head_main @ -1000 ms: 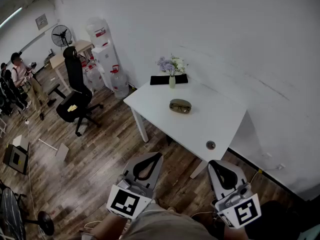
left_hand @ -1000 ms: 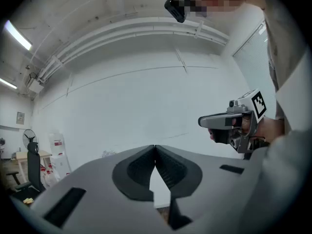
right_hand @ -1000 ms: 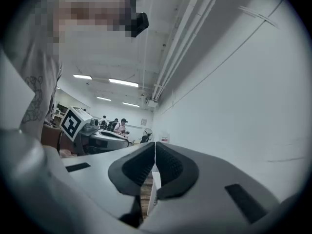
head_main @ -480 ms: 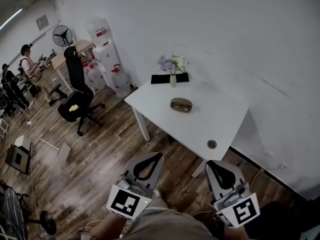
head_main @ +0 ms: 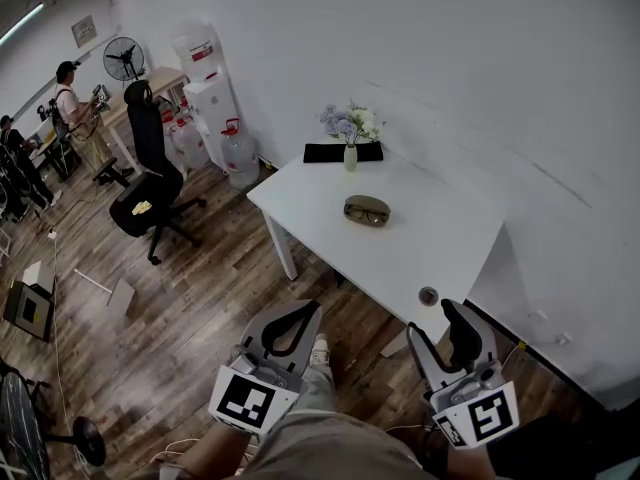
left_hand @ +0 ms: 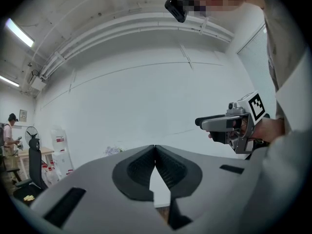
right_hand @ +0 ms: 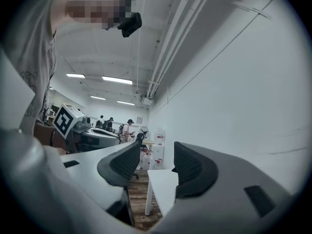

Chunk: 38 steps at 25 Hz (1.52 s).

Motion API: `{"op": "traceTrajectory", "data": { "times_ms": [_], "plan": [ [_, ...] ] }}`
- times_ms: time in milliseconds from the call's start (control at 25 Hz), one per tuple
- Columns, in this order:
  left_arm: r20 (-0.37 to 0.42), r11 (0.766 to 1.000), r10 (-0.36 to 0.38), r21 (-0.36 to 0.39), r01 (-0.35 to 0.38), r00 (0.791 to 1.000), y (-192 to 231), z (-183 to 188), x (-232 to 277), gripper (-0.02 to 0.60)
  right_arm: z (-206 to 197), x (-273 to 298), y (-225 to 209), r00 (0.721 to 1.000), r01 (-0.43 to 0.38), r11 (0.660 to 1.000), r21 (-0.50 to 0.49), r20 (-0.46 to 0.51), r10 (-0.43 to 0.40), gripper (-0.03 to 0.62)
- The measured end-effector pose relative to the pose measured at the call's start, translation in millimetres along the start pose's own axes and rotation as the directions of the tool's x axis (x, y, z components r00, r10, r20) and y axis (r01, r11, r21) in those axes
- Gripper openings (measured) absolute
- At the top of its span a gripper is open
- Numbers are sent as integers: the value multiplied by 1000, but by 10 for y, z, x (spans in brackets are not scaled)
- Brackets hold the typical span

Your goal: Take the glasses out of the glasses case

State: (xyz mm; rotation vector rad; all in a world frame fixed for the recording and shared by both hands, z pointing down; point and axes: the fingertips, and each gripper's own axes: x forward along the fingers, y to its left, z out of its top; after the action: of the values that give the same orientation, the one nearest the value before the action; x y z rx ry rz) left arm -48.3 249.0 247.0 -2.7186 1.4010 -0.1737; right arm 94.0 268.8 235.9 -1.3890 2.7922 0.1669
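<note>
Spotted the glasses case [head_main: 365,210] lying near the middle of the white table [head_main: 440,243], apparently closed, with no glasses outside it. Read its long axis as running roughly left to right across the head view, broadside to both grippers. Noted a vase of flowers [head_main: 350,133] and a dark flat thing [head_main: 343,152] behind it at the far edge, and a small round object [head_main: 428,294] at the near edge, all well apart from the case.

Placed the case ahead of both grippers and about between their two lines, neither plainly nearer. Found the right gripper [head_main: 438,320] level, just off the table's near corner, its jaws opening and already wide, with nothing between them but distant table and floor. Found the left gripper [head_main: 312,311] level over the wooden floor, clenched tip to tip on nothing.

Judged the task not yet begun: still had to close on the table before touching the case.
</note>
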Motion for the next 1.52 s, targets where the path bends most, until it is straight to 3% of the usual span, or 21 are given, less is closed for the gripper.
{"op": "traceTrajectory", "data": {
  "times_ms": [520,800,1080,1320,1520],
  "plan": [
    [-74,999,-52,-21,50,996,990,-401,1137,17,-611,1262,-602,986,22,999,25,-164,-17,218],
    [-166,992,-123,-31,120,978,1628,-768,1879,17,-1070,2162,-923,960,31,998,55,-281,-15,216],
    [-246,980,-198,-52,191,949,2095,-1268,2554,17,-1763,2901,-1126,897,14,999,31,-443,1,215],
    [-304,972,-234,-99,214,923,2296,-1651,2933,17,-2325,3191,-1301,849,45,994,96,-528,12,215],
    [-293,962,-245,-189,195,924,2350,-1876,3195,17,-2863,3329,-1488,812,71,981,179,-582,48,215]
  ]
}}
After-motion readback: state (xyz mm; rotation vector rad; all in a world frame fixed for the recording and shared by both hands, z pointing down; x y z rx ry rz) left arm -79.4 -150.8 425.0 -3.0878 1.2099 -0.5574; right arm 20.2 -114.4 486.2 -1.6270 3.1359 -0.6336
